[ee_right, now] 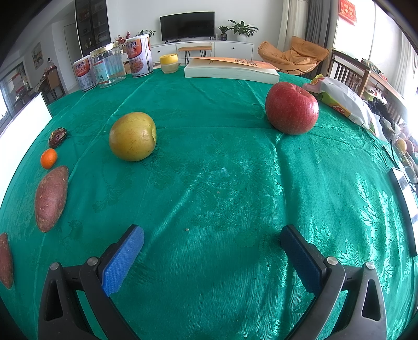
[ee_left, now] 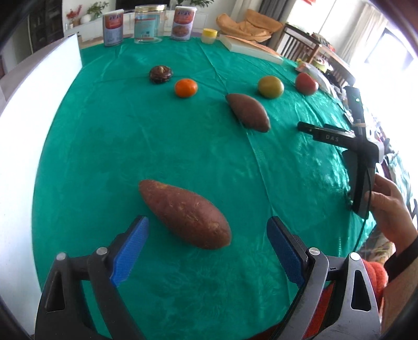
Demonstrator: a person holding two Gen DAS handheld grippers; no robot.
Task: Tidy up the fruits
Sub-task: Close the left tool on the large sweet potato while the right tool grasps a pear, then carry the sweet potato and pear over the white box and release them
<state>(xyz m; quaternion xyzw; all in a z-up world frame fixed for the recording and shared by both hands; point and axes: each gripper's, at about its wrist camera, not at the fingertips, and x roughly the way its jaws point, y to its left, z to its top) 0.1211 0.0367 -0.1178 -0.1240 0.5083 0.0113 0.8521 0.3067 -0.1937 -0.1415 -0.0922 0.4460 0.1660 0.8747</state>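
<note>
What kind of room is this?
Most likely a home living and dining room: a TV on a white cabinet, an orange lounge chair, and a table with a green cloth.

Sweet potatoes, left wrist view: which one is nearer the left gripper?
The larger sweet potato, lying just ahead of the open left gripper. The other sweet potato lies farther back, by the yellow-green fruit.

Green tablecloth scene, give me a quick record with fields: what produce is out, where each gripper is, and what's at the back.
surface: green tablecloth
nearest item: sweet potato, lying just ahead of the left gripper, not between its pads
second sweet potato: farther back
round fruit: tangerine, yellow-green apple, red apple
dark item: dried fruit, kind unclear
left gripper: open, empty
right gripper: open, over bare cloth
back edge: two cans, clear jar, book
</note>
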